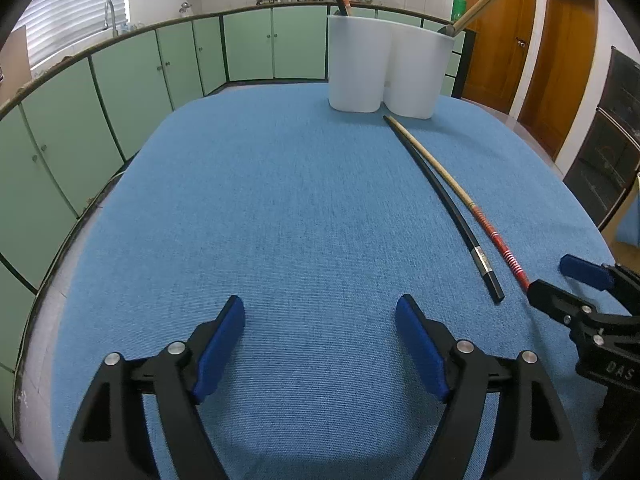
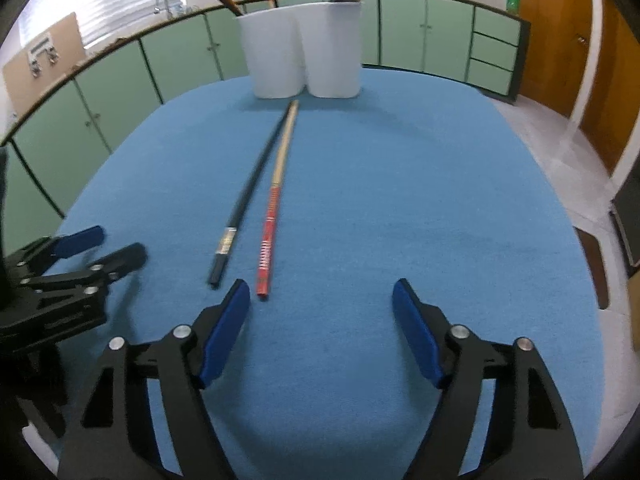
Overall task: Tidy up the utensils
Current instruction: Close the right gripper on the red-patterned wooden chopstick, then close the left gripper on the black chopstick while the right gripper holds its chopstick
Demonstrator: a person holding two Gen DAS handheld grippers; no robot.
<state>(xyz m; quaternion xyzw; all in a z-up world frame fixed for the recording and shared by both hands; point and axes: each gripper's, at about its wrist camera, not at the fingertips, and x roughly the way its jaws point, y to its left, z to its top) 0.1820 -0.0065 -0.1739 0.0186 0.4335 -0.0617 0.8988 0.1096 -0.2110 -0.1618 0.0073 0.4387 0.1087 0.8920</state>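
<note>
With my left gripper (image 1: 320, 346) and right gripper (image 2: 321, 332) both wide open and empty, the black chopstick (image 2: 244, 204) and red chopstick (image 2: 272, 216) lie mid-table, tips near the far-edge white holder (image 2: 302, 52); pickup comes next, requiring a centred closure.

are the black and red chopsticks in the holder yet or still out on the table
Out. The black chopstick and the red chopstick lie flat on the blue cloth, in front of the white holder.
</note>
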